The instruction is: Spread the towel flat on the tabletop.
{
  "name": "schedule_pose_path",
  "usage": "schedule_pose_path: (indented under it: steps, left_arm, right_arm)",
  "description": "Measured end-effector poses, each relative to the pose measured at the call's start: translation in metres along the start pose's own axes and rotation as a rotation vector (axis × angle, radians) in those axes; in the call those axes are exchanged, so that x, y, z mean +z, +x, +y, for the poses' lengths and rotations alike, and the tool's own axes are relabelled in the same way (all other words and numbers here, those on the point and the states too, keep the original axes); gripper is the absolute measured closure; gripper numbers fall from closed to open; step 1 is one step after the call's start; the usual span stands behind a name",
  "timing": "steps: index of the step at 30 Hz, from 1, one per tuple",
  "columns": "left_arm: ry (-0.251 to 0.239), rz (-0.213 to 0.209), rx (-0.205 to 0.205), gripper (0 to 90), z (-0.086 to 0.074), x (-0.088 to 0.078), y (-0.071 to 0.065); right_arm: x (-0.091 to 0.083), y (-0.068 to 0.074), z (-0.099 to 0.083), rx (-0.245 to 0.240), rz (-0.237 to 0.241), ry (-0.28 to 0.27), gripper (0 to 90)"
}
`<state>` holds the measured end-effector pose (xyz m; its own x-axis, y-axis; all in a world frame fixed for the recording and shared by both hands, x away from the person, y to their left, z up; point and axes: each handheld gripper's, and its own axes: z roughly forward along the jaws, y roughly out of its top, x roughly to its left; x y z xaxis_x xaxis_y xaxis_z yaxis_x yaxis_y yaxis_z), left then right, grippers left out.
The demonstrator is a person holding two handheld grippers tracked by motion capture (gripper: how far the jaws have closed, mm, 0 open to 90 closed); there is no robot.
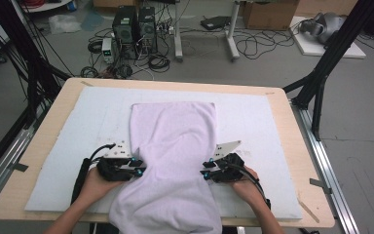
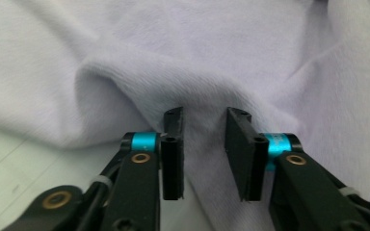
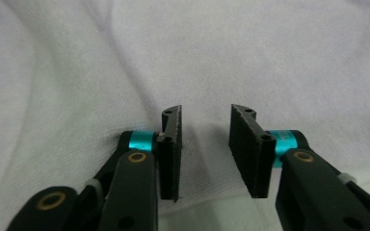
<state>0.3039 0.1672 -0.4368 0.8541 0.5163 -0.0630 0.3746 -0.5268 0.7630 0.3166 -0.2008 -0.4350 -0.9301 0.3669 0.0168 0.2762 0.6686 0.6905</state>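
Your grippers flank a pale lilac towel on the table.

The towel (image 1: 173, 161) lies lengthwise down the middle of the white mat (image 1: 68, 146), its near end hanging over the table's (image 1: 34, 146) front edge. Your left gripper (image 1: 137, 168) sits at the towel's left edge, jaws apart with a raised fold of cloth (image 2: 125, 82) between them, not pinched. Your right gripper (image 1: 205, 171) sits at the right edge, jaws likewise parted over the cloth, clamping nothing.
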Motion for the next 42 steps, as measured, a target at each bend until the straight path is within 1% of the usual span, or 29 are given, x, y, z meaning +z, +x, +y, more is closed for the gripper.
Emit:
schedule_pose_path:
  steps: [1, 2, 3, 4, 5, 6, 8, 9, 12, 15, 16, 18, 19, 21, 23, 25, 26, 27, 28, 29, 30, 31, 32, 33, 35, 37, 38, 40, 42]
  left_arm:
    - [0.011, 0.005, -0.006, 60.5, 0.001, 0.005, -0.001]
    - [0.021, 0.009, -0.001, 59.8, 0.002, 0.009, -0.002]
    - [0.011, 0.022, 0.008, 60.5, 0.002, 0.012, -0.003]
    - [0.009, 0.025, 0.009, 64.5, 0.002, 0.012, -0.003]
    - [0.01, 0.01, 0.011, 73.7, 0.003, 0.012, -0.003]
    - [0.016, 0.013, 0.018, 84.0, 0.003, 0.012, -0.005]
    - [0.031, 0.017, 0.026, 85.8, 0.005, 0.008, -0.005]
    - [0.032, 0.025, 0.033, 86.0, 0.005, 0.003, -0.004]
    - [0.0, 0.082, 0.03, 86.1, 0.001, -0.032, 0.003]
    - [-0.045, 0.119, 0.002, 83.9, -0.005, -0.072, 0.014]
    - [-0.058, 0.15, -0.005, 79.6, -0.007, -0.081, 0.017]
    - [-0.071, 0.141, -0.041, 66.2, -0.011, -0.09, 0.023]
    - [-0.072, 0.136, -0.046, 64.1, -0.012, -0.089, 0.025]
    - [-0.053, 0.124, -0.049, 65.0, -0.014, -0.08, 0.025]
    - [-0.029, 0.108, -0.055, 65.8, -0.016, -0.062, 0.024]
    - [-0.016, 0.077, -0.065, 64.2, -0.017, -0.046, 0.023]
    - [0.004, 0.058, -0.069, 62.8, -0.016, -0.036, 0.022]
    - [0.02, 0.045, -0.067, 62.4, -0.016, -0.028, 0.02]
    - [0.029, 0.033, -0.058, 65.2, -0.016, -0.023, 0.019]
    - [0.044, 0.022, -0.037, 73.6, -0.016, -0.017, 0.016]
    - [0.035, 0.031, -0.021, 81.0, -0.016, -0.016, 0.015]
    - [0.041, 0.032, -0.024, 84.2, -0.015, -0.017, 0.015]
    - [0.042, 0.042, -0.022, 85.1, -0.015, -0.019, 0.015]
    - [0.042, 0.054, -0.018, 85.5, -0.015, -0.022, 0.016]
    - [0.015, 0.078, -0.033, 85.8, -0.016, -0.035, 0.021]
    - [-0.001, 0.116, -0.03, 85.8, -0.016, -0.047, 0.025]
    - [-0.016, 0.129, -0.042, 85.8, -0.016, -0.052, 0.028]
    - [-0.023, 0.162, -0.052, 85.7, -0.015, -0.058, 0.032]
    - [-0.024, 0.187, -0.064, 85.4, -0.015, -0.056, 0.036]
  right_arm:
    - [0.002, 0.0, 0.001, -0.003, -0.002, 0.002, 62.2]
    - [0.003, 0.0, 0.001, -0.002, 0.001, 0.0, 61.6]
    - [0.004, -0.001, 0.002, 0.001, 0.0, 0.001, 61.3]
    - [0.004, -0.001, 0.001, 0.005, 0.001, 0.001, 61.3]
    - [0.005, -0.001, 0.001, 0.006, 0.004, -0.001, 61.3]
    - [0.005, -0.001, 0.001, 0.004, 0.002, -0.001, 61.3]
    - [0.005, -0.001, 0.001, 0.006, 0.004, -0.002, 61.3]
    - [0.005, -0.002, 0.001, 0.004, 0.001, -0.002, 61.3]
    - [0.005, -0.002, 0.001, 0.003, 0.003, -0.002, 61.2]
    - [0.002, -0.001, 0.001, 0.003, 0.0, 0.002, 60.8]
    - [-0.001, 0.0, 0.001, 0.009, -0.005, -0.013, 61.0]
    - [-0.009, 0.0, 0.0, 0.01, -0.013, -0.048, 62.3]
    - [-0.013, -0.001, 0.0, 0.02, -0.018, -0.057, 62.6]
    - [-0.019, -0.004, -0.003, 0.034, -0.028, -0.065, 63.9]
    - [-0.019, -0.006, -0.005, 0.043, -0.03, -0.053, 64.1]
    - [-0.017, -0.007, -0.006, 0.049, -0.029, -0.042, 62.6]
    - [-0.014, -0.007, -0.006, 0.049, -0.027, -0.036, 61.6]
    - [-0.01, -0.007, -0.004, 0.035, -0.034, -0.023, 61.0]
    - [-0.006, -0.007, -0.003, 0.027, -0.036, -0.013, 61.1]
    - [-0.003, -0.007, -0.003, 0.021, -0.035, 0.0, 63.0]
    - [0.002, -0.007, -0.003, 0.016, -0.028, 0.013, 66.7]
    - [0.002, -0.008, -0.002, 0.017, -0.011, 0.007, 78.6]
    - [0.001, -0.009, 0.0, 0.013, 0.004, 0.017, 85.0]
    - [0.001, -0.009, 0.003, 0.009, 0.008, 0.032, 86.4]
    - [-0.002, -0.009, 0.01, 0.002, 0.01, 0.037, 87.1]
    - [-0.007, -0.007, 0.02, -0.018, 0.0, 0.019, 87.3]
    - [-0.009, -0.007, 0.026, -0.02, 0.0, 0.012, 87.3]
    - [-0.008, -0.006, 0.037, -0.03, -0.005, 0.006, 87.3]
    - [0.0, -0.006, 0.048, -0.043, -0.017, 0.033, 87.3]
